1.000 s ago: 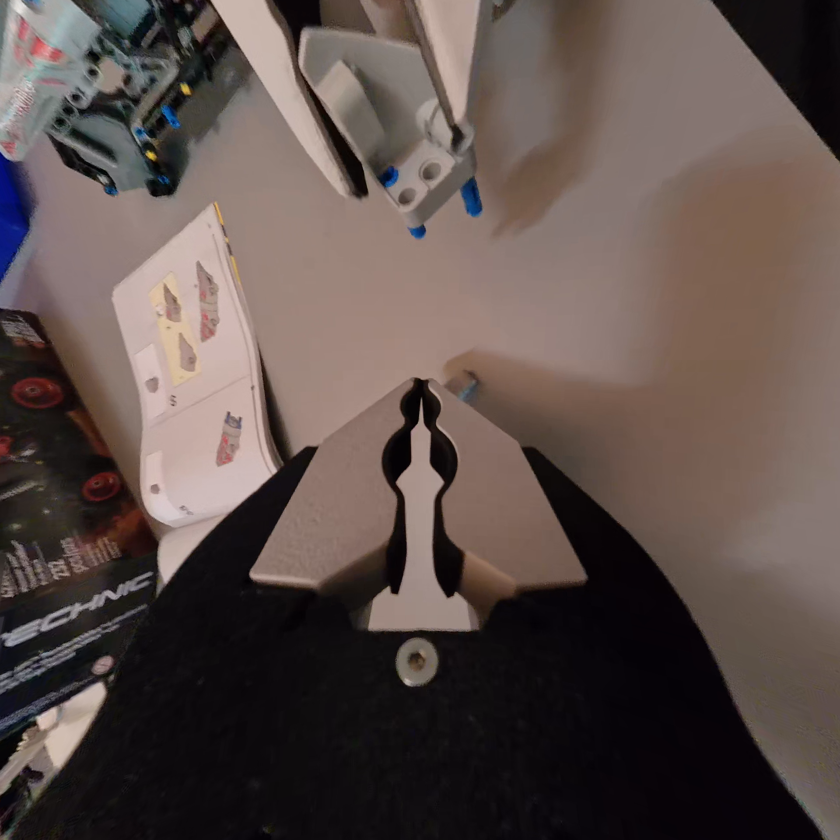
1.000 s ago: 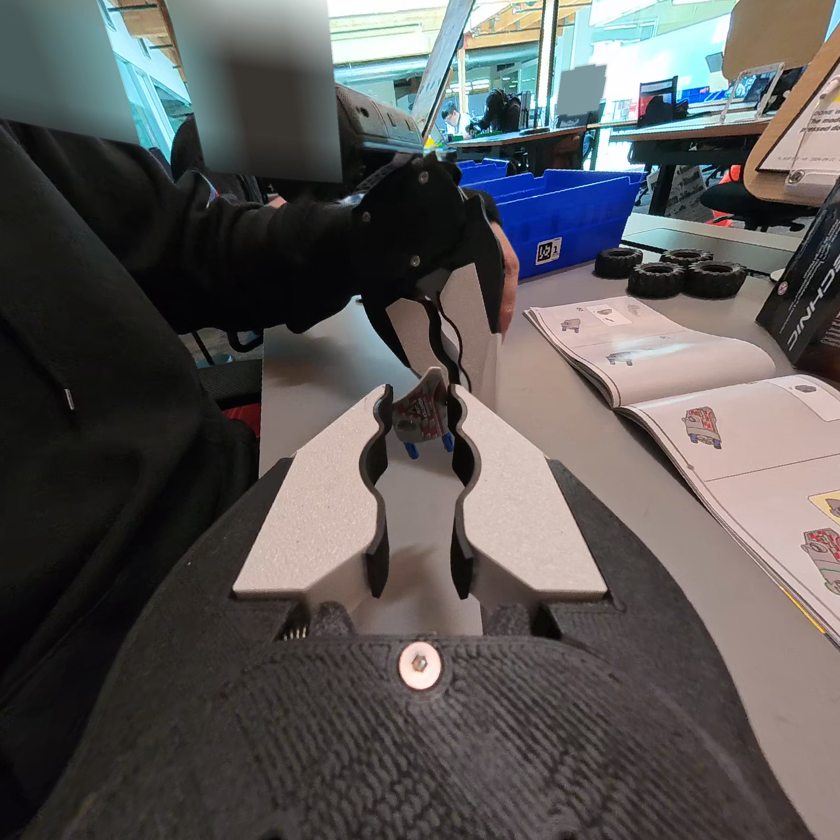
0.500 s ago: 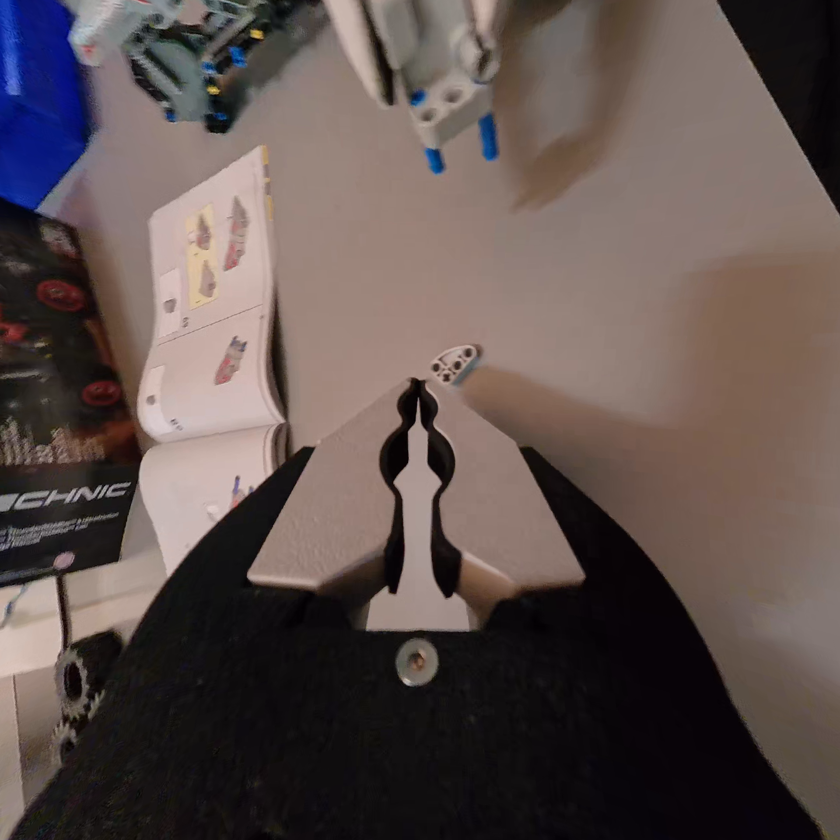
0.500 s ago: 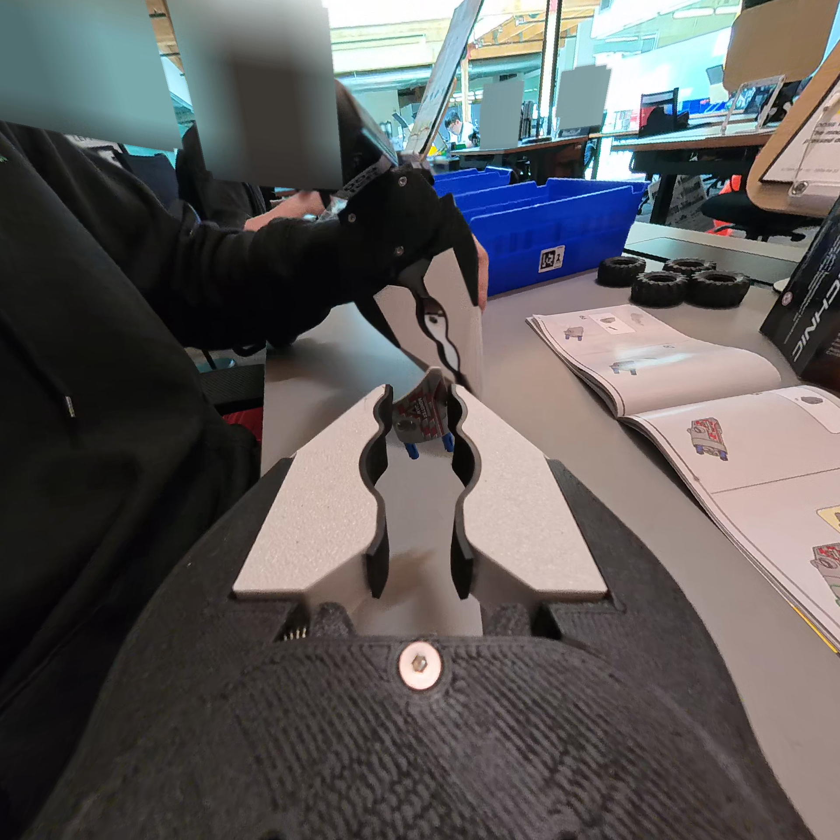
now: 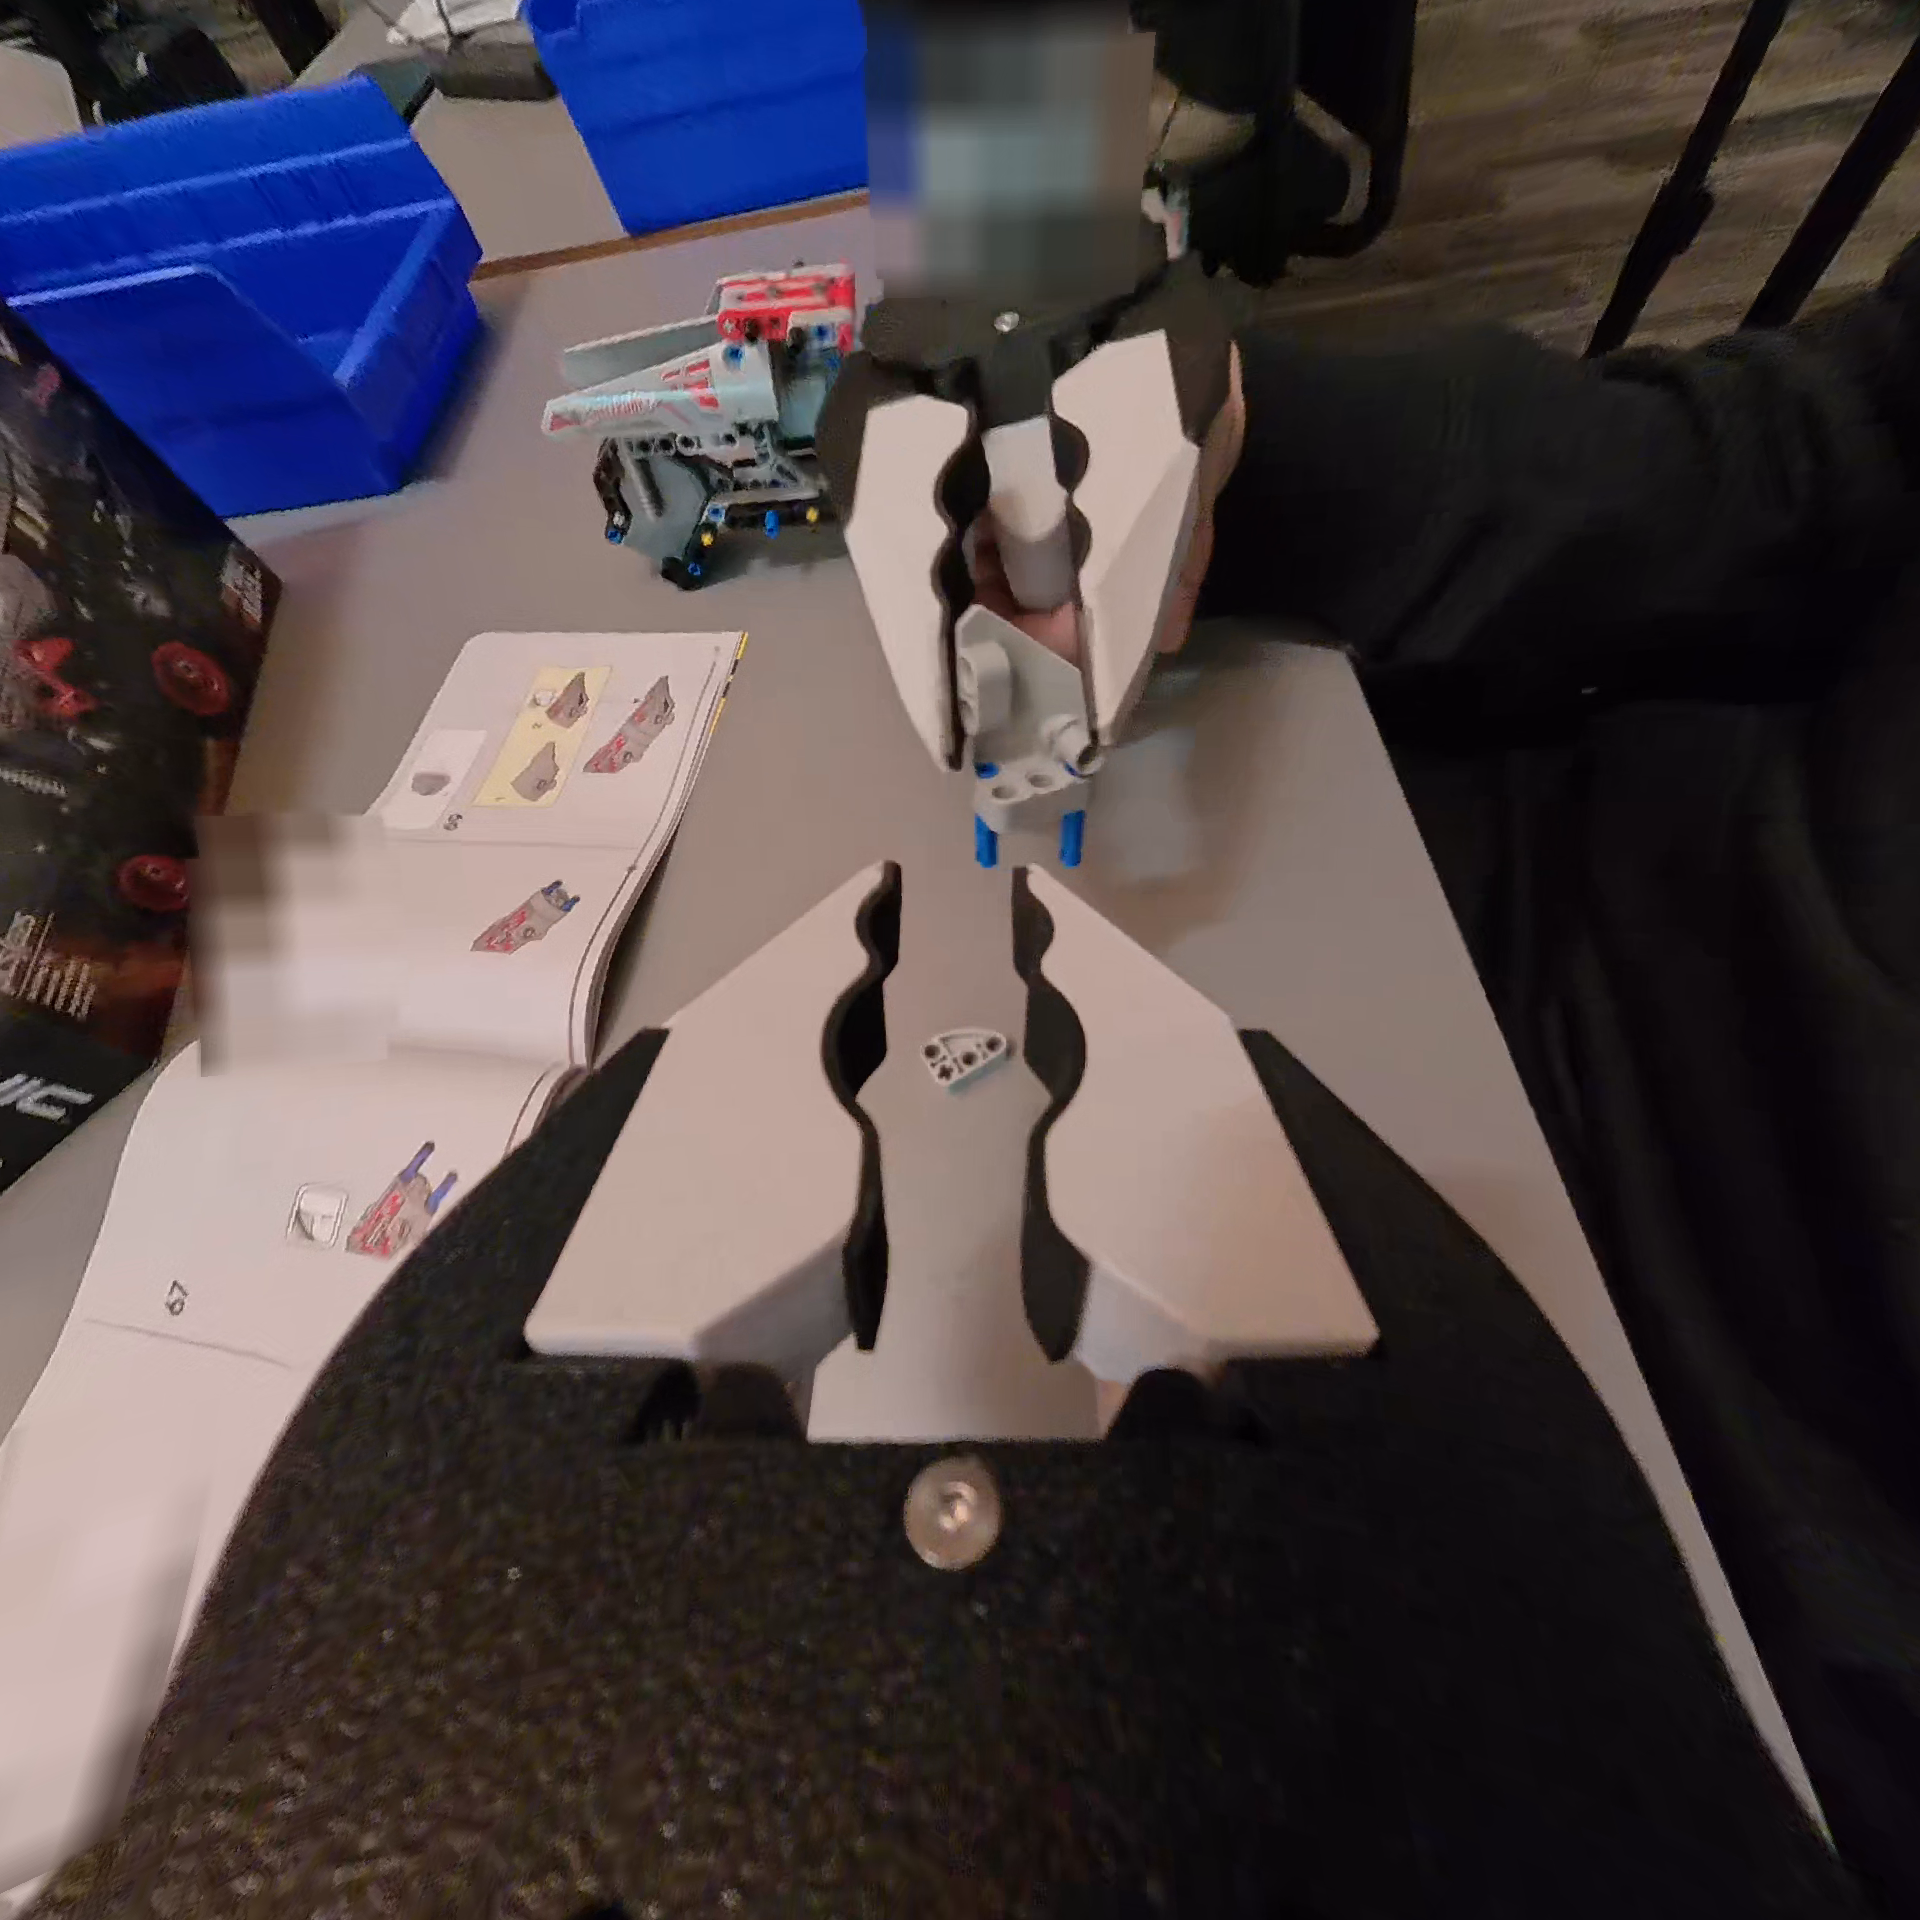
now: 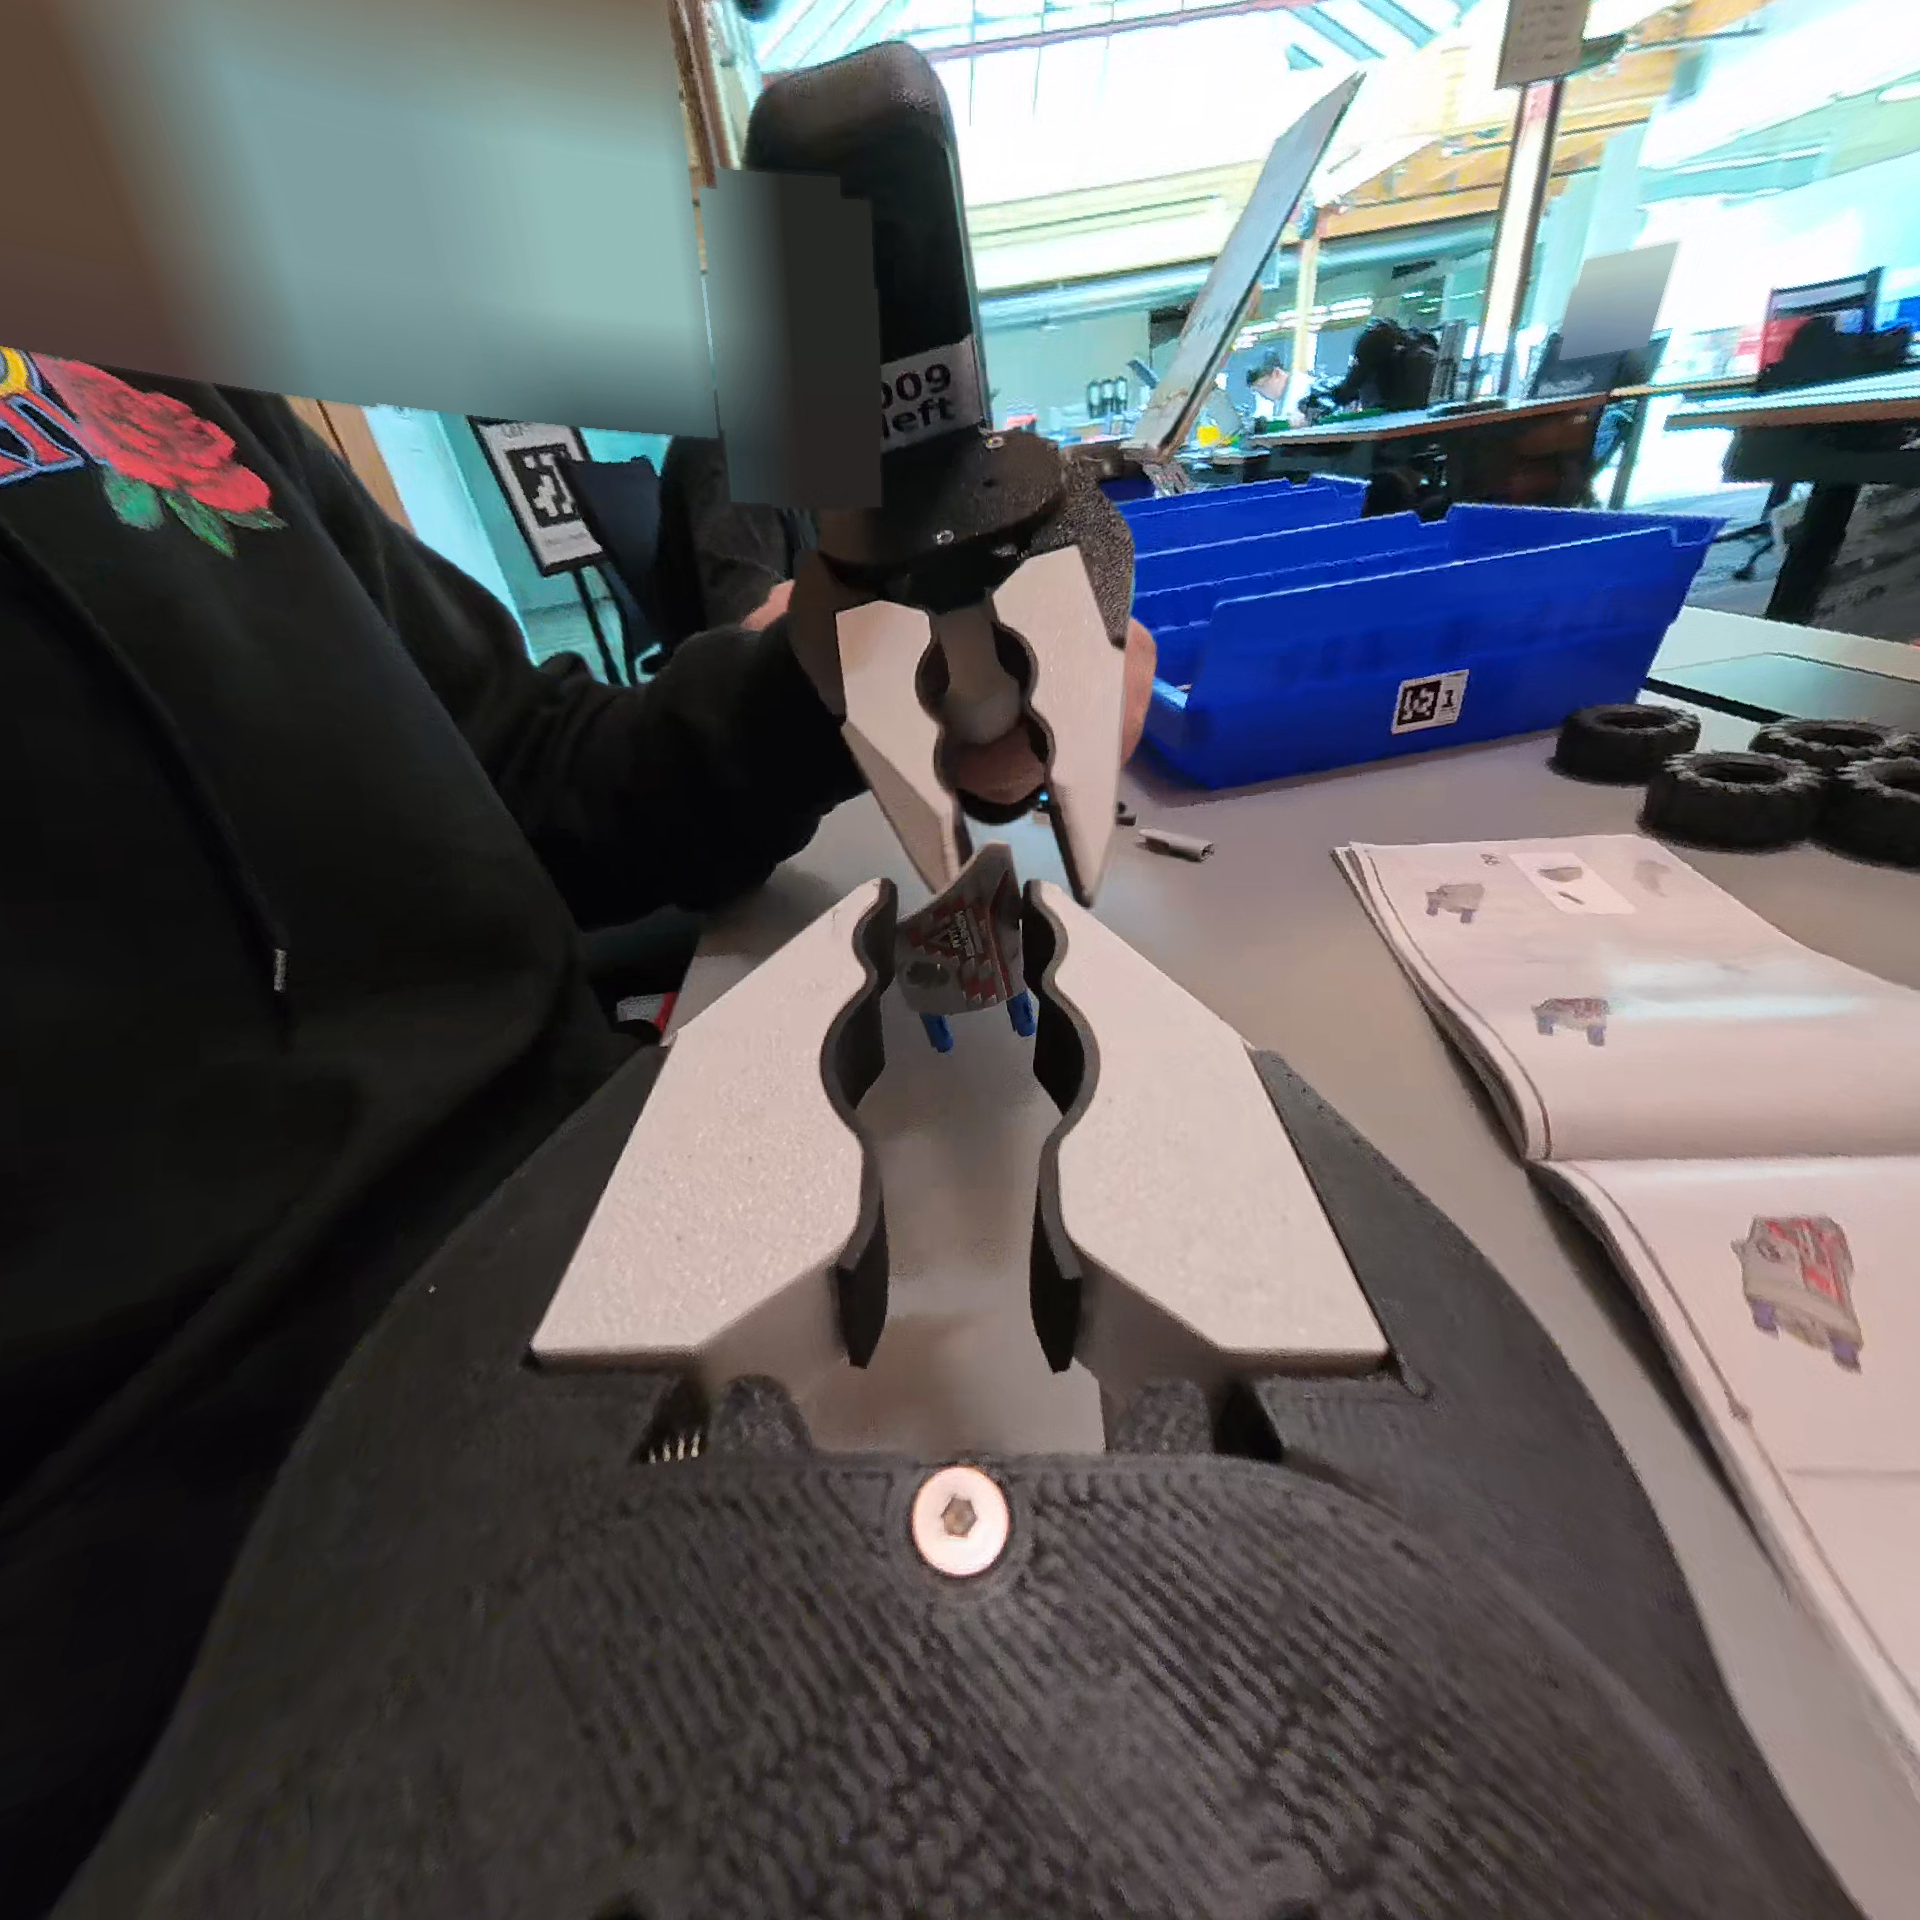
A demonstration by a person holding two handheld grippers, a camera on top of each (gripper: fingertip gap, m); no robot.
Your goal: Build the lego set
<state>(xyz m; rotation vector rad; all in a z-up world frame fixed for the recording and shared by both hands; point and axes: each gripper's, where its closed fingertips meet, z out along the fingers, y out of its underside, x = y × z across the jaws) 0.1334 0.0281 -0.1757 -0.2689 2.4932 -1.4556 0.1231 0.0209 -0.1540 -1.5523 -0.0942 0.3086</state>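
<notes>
On the grey desk (image 5: 790, 748), the right gripper (image 6: 958, 896) is clenched on a grey panel piece (image 6: 961, 951), its blue pins pointing down. The left gripper (image 5: 956, 878) hangs released above a small flat grey plate (image 5: 964, 1058), which lies on the desk directly between its fingers, long axis across the gap.

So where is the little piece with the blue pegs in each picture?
Left wrist view: the piece with blue pegs is upper middle, held in the right gripper just beyond the left gripper's own open fingers.
Right wrist view: it sits at the centre, pinched between the near fingers.
Shared landmark: the open instruction booklet.
</notes>
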